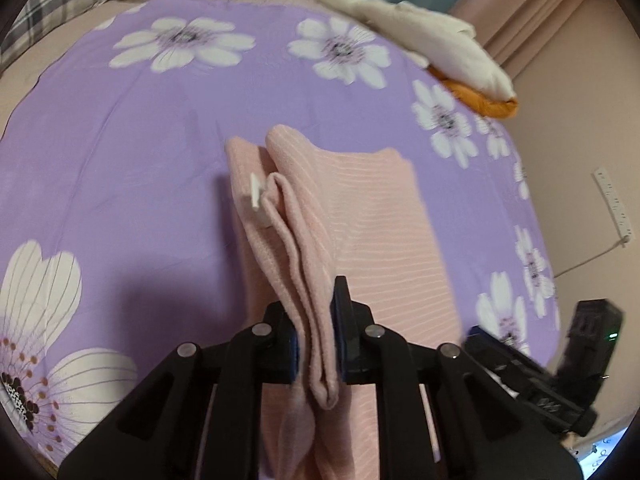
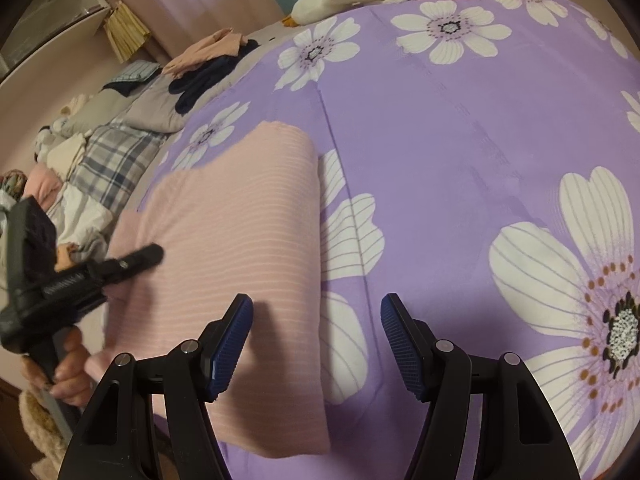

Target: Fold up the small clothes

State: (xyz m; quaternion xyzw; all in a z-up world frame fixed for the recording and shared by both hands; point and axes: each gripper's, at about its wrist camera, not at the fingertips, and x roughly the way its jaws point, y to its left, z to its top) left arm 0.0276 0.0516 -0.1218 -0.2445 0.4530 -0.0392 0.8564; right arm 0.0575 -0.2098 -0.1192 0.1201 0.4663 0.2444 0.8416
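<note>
A pink ribbed garment (image 1: 380, 220) lies folded on the purple flowered bedsheet (image 1: 120, 160). A white tag (image 1: 256, 196) sticks out at its left fold. My left gripper (image 1: 316, 332) is shut on a bunched, lifted edge of the garment, and several layers show between its pads. In the right wrist view the garment (image 2: 240, 240) lies flat at the left, with the left gripper (image 2: 80, 276) and a hand (image 2: 68, 364) at its near left edge. My right gripper (image 2: 316, 320) is open and holds nothing. It hovers over the garment's right edge and the sheet (image 2: 460, 120).
A white and orange plush toy (image 1: 420, 36) lies at the bed's far edge. Loose dark and pink clothes (image 2: 208, 64) and plaid bedding (image 2: 112, 160) are heaped along the left side. A power strip (image 1: 614, 208) hangs on the wall at the right.
</note>
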